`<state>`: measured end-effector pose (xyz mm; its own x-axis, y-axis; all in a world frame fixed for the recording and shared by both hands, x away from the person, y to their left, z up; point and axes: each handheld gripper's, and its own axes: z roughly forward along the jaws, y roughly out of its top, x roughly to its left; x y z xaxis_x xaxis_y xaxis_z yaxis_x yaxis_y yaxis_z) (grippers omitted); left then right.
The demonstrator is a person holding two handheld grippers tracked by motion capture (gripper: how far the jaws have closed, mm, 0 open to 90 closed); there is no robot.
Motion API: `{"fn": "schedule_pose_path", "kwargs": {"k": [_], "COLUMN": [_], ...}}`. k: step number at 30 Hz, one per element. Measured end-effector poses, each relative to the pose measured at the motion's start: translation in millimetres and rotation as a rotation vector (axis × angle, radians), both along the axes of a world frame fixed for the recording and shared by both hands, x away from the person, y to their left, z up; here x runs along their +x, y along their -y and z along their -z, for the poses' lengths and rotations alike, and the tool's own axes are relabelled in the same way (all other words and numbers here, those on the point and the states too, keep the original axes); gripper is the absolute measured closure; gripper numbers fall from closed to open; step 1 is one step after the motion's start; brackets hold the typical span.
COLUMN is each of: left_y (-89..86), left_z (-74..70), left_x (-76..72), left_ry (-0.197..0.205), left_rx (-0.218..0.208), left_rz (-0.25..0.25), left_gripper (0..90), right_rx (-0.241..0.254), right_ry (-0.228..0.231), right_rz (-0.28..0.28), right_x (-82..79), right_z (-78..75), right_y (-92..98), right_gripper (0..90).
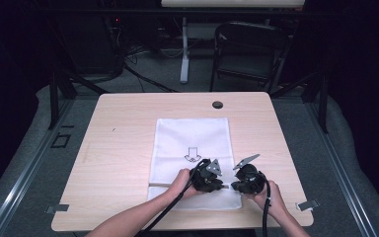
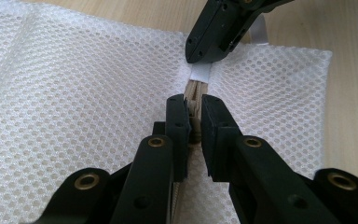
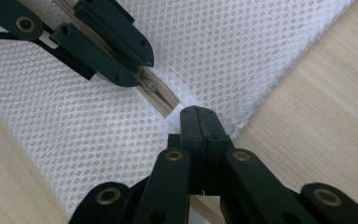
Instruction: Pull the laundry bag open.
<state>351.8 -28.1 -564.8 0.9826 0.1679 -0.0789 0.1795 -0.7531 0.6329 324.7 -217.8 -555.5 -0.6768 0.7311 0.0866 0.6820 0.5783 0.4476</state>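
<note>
Slippage is the main risk: the left hand-held gripper [image 2: 194, 122] pinches the zipper pull [image 2: 195, 128] of the white mesh bag [image 1: 191, 143] lying flat on the tabletop [image 1: 118, 148], while the right hand-held gripper [image 3: 199, 122] clamps the bag's end tab [image 2: 200, 73]; a crooked tug could jam the teeth or bunch the mesh
</note>
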Motion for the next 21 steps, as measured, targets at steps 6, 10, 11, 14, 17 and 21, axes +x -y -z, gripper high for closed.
{"fn": "schedule_pose_path", "kwargs": {"k": [6,10,11,14,17,21], "left_y": [-4.5,-7.6,-7.6,-8.5,-10.8,-13.1], "left_z": [-0.9,-1.5,-1.5,-1.6,-2.3,-2.5], "left_x": [0.0,0.0,0.0,0.4,0.1,0.3], "left_ry": [-0.003,-0.009,-0.009,-0.006,0.0,-0.004], "left_rx": [0.002,-0.001,-0.001,-0.003,0.006,0.003], "left_rz": [-0.006,-0.008,-0.008,-0.01,-0.014,-0.015], "left_gripper": [81.8,81.8,81.8,81.8,81.8,81.8], "right_rx": [0.0,0.004,0.001,-0.001,-0.002,-0.002], "right_ry": [-0.001,-0.001,0.0,0.0,0.0,0.001], "right_rz": [0.0,-0.003,-0.003,-0.002,-0.003,-0.003], "right_x": [0.2,0.2,0.2,0.1,0.1,0.1], "right_z": [0.0,0.2,0.2,0.1,0.0,0.0], "right_y": [-0.1,0.0,0.1,0.0,0.0,0.0], "right_gripper": [90.0,90.0,90.0,90.0,90.0,90.0]}}
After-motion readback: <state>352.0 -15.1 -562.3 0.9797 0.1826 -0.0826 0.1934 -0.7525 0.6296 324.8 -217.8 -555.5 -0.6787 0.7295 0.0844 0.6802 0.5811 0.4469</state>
